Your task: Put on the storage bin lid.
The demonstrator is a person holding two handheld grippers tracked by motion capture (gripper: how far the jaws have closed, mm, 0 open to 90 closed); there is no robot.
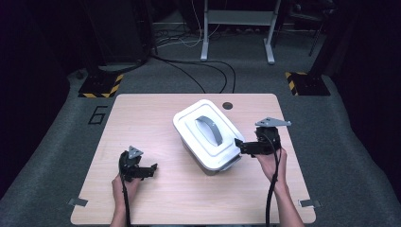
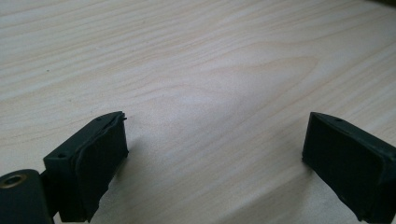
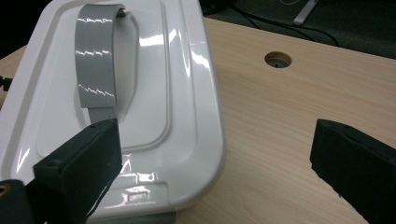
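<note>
Right gripper view shows the right gripper wide open beside the white box, holding nothing; left gripper open over bare table

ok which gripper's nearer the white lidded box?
Right. The right gripper, jaws open, is at the near right corner of the white lidded box. The left gripper, also open, sits over bare table well off its near left side.
</note>
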